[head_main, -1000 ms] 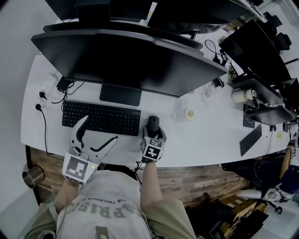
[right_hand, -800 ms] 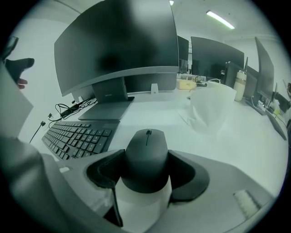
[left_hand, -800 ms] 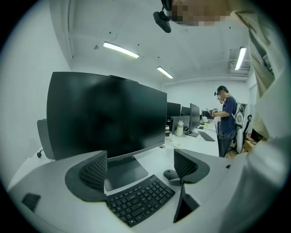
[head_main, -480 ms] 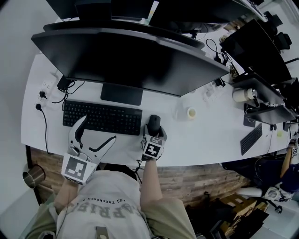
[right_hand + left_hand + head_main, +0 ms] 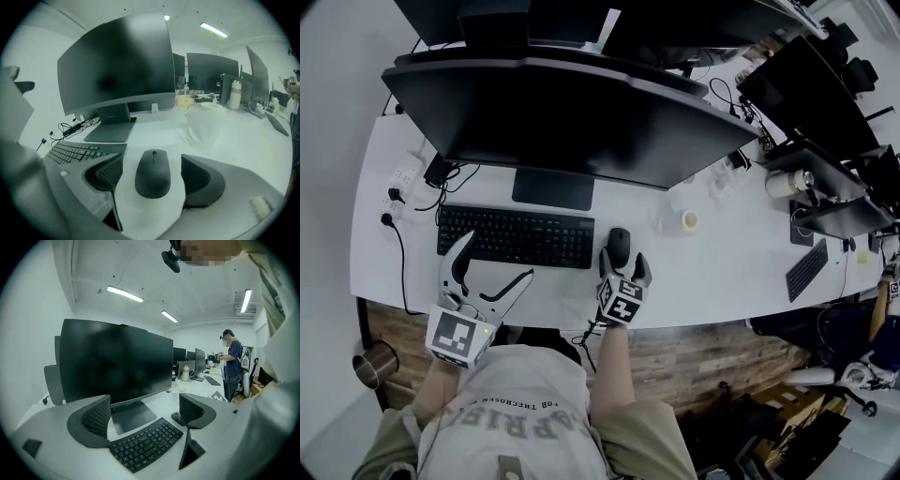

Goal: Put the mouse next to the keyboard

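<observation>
The black mouse (image 5: 619,246) lies on the white desk (image 5: 712,272), just right of the black keyboard (image 5: 516,236). My right gripper (image 5: 623,264) is behind it with its jaws on either side. Those jaws have just been opening. In the right gripper view the mouse (image 5: 153,174) sits between the pads (image 5: 108,172) with a gap on both sides, so the right gripper (image 5: 152,187) is open. My left gripper (image 5: 500,256) hovers open and empty over the keyboard's front edge. In the left gripper view, the left gripper (image 5: 143,413) frames the keyboard (image 5: 145,444) and part of the mouse (image 5: 176,418).
A big dark monitor (image 5: 572,122) on a flat foot (image 5: 553,187) stands behind the keyboard. Cables (image 5: 403,202) trail at the left. A tape roll (image 5: 690,220) and a clear bag (image 5: 206,123) lie right of the mouse. The desk's front edge (image 5: 562,323) runs close to me.
The right gripper's jaws have spread off the mouse and the gripper has lifted and drawn back a little. The mouse stays beside the keyboard. The left gripper has shifted slightly.
</observation>
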Tool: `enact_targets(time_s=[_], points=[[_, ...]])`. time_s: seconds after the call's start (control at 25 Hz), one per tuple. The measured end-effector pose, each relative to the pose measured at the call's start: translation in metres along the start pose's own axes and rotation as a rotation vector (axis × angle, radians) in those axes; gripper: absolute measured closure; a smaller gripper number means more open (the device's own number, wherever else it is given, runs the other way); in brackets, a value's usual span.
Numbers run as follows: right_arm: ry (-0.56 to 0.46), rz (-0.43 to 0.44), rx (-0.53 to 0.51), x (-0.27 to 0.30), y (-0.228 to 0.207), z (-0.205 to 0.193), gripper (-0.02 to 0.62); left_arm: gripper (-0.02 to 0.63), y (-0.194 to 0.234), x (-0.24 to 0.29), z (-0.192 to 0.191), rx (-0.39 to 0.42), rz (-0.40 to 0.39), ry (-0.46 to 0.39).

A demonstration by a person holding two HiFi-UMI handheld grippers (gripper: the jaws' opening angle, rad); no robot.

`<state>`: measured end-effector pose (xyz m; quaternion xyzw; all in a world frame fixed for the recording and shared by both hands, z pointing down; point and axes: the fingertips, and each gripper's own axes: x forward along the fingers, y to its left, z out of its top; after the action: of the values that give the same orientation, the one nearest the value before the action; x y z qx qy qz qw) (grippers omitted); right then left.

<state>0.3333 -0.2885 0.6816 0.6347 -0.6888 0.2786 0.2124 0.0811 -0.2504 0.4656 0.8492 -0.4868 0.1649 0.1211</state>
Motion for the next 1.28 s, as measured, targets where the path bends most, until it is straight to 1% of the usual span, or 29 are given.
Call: enact_targets(time_s=[0.08, 0.2, 0.32, 0.56, 0.76, 0.8, 0.88, 0.96, 1.0, 1.04, 1.08, 1.12, 1.16, 1.2, 1.28], points=[[-0.081, -0.010, 0.010, -0.018, 0.003, 0.017, 0.216, 0.167, 0.002, -0.003, 0.005, 0.003, -0.014, -0.029], [-0.210, -0.013, 0.022, -0.051, 0.010, 0.044, 0.216, 0.167, 0.004, -0.012, 0.007, 0.014, -0.028, -0.039], [-0.305, -0.010, 0.024, -0.088, 0.024, 0.064, 0.216, 0.167, 0.002, -0.021, 0.016, 0.026, -0.050, -0.083], [-0.438, 0.000, -0.008, -0.157, 0.064, 0.089, 0.219, 0.169, -0.004, -0.038, 0.025, 0.030, -0.110, -0.140], [-0.513, -0.012, -0.039, -0.203, 0.094, 0.098, 0.236, 0.169, -0.015, -0.052, 0.031, 0.054, -0.170, -0.176], [-0.525, -0.021, -0.044, -0.211, 0.098, 0.099, 0.246, 0.169, -0.017, -0.055, 0.034, 0.059, -0.179, -0.184], [-0.549, -0.040, -0.045, -0.226, 0.104, 0.101, 0.316, 0.170, -0.021, -0.060, 0.040, 0.065, -0.195, -0.203], [-0.569, -0.056, -0.044, -0.239, 0.109, 0.102, 0.321, 0.170, -0.024, -0.064, 0.044, 0.069, -0.214, -0.216], [-0.579, -0.066, -0.045, -0.245, 0.111, 0.102, 0.367, 0.173, -0.026, -0.065, 0.044, 0.073, -0.222, -0.219], [-0.588, -0.075, -0.046, -0.251, 0.113, 0.103, 0.399, 0.183, -0.027, -0.066, 0.044, 0.078, -0.227, -0.221], [-0.596, -0.083, -0.047, -0.256, 0.115, 0.103, 0.410, 0.211, -0.027, -0.067, 0.045, 0.088, -0.228, -0.222], [-0.603, -0.089, -0.047, -0.261, 0.117, 0.103, 0.439, 0.263, -0.028, -0.069, 0.045, 0.099, -0.227, -0.222], [-0.611, -0.093, -0.047, -0.266, 0.118, 0.104, 0.479, 0.292, -0.029, -0.070, 0.045, 0.110, -0.228, -0.222], [-0.619, -0.094, -0.047, -0.270, 0.120, 0.105, 0.494, 0.309, -0.029, -0.071, 0.046, 0.116, -0.231, -0.225], [-0.632, -0.099, -0.044, -0.277, 0.123, 0.106, 0.495, 0.355, -0.031, -0.074, 0.048, 0.118, -0.237, -0.233]])
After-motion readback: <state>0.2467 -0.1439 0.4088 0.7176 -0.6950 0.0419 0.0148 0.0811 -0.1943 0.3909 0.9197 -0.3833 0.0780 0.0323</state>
